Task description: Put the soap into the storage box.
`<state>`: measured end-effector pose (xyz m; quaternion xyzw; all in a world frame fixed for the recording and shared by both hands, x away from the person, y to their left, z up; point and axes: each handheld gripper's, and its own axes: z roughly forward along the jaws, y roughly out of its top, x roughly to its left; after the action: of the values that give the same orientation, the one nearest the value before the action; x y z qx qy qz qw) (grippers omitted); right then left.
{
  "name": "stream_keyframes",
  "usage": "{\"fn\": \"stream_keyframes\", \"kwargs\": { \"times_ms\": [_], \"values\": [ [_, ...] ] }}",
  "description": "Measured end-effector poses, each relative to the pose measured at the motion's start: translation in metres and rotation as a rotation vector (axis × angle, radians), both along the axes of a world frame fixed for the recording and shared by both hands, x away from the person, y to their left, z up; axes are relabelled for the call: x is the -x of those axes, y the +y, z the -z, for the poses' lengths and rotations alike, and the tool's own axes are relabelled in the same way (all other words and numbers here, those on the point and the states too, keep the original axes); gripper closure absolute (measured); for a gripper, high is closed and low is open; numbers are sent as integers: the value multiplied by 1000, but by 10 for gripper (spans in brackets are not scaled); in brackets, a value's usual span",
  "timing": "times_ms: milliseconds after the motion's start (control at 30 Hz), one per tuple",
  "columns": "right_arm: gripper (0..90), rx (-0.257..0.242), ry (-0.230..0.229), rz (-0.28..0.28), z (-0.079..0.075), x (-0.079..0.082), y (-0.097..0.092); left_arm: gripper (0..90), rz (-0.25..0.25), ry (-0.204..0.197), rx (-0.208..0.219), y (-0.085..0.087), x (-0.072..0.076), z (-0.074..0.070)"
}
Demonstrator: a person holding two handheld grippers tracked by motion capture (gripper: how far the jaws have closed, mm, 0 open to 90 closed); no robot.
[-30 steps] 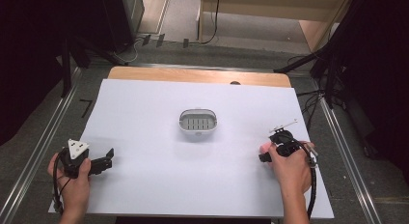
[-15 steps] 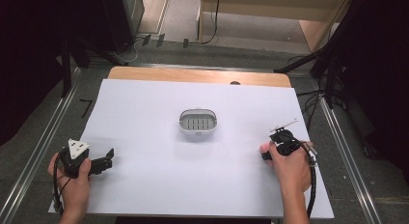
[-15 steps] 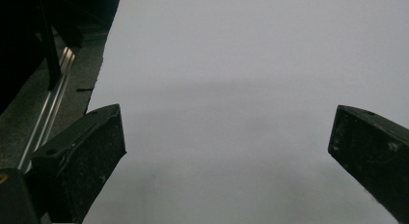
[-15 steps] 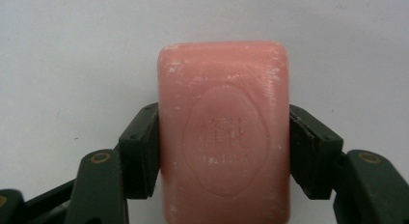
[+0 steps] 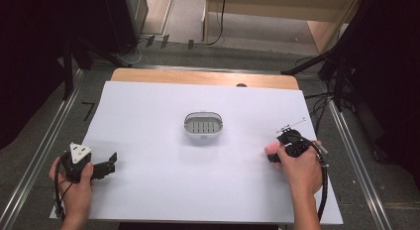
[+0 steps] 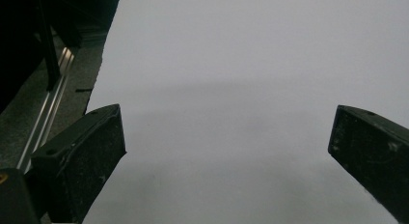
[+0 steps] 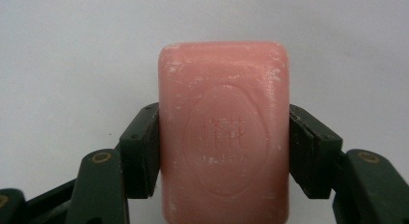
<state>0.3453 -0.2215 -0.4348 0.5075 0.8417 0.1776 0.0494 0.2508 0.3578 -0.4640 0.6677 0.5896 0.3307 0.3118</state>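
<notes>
Right of the dish [image 5: 203, 126] and nearer the person, the pink soap [image 7: 224, 132] sits clamped flat between the right claw's [image 5: 273, 155] jaws. Likely step: carrying soap to the dish; next it needs lifting over the rim. Left claw [image 5: 106, 166], well left of the dish, gapes wide, empty, above the counter [image 5: 148, 106]. Since a second ago, little has shifted.

Ahead of left fingers [image 6: 77, 156]: bare white tabletop [image 5: 148, 116], nothing in the way. Only obstacle: soap dish [image 5: 203, 125] mid-tabletop, well apart from both grippers. Btw right fingers [image 7: 137, 147]: pink soap [image 7: 224, 132] fills gap.
</notes>
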Motion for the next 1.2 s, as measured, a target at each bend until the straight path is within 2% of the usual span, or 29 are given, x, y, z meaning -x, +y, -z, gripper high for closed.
{"fn": "stream_keyframes", "kwargs": {
  "times_ms": [367, 800, 1200],
  "values": [
    [384, 6, -19, -132, -12, -13, 24, 1, 2, 2, 3, 0, 0, 0],
    [384, 16, -39, -227, -25, -28, 49, 1, 3, 3, 6, 1, 0, 0],
    [384, 15, -36, -327, -32, -39, 70, 1, 4, 3, 6, 1, 0, 0]
  ]
}}
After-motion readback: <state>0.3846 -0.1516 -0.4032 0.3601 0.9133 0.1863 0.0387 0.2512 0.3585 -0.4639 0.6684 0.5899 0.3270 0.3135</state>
